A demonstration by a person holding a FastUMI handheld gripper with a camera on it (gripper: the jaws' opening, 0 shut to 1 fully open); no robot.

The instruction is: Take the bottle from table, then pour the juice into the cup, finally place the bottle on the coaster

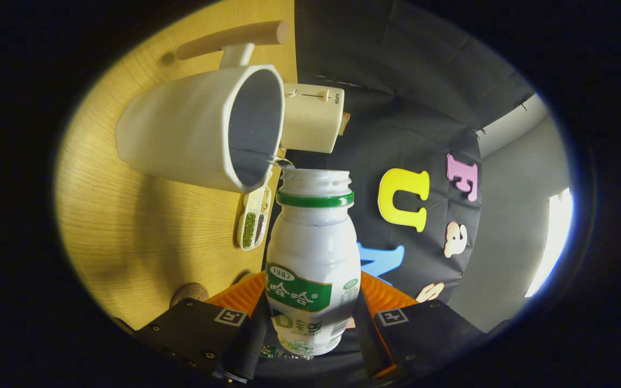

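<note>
A white plastic bottle (312, 253) with a green neck ring and green label sits between my fingers (246, 345), and my gripper (310, 337) is shut on its lower body. The bottle is uncapped and tipped over sideways relative to the wooden table (127, 226). Its open mouth lies right at the rim of a white cup (181, 129) that stands just beyond it. A thin clear trickle (281, 160) bridges the bottle's mouth and the cup's rim. A round brownish coaster (189, 293) lies on the table close to one finger, partly hidden by it.
Behind the cup stand a cream box-shaped appliance (313, 117) and a wooden rod (232, 39). A small divided dish of beans (255, 218) lies on the table beside the bottle's neck. The table's edge runs past the cup, with the booth's black wall beyond.
</note>
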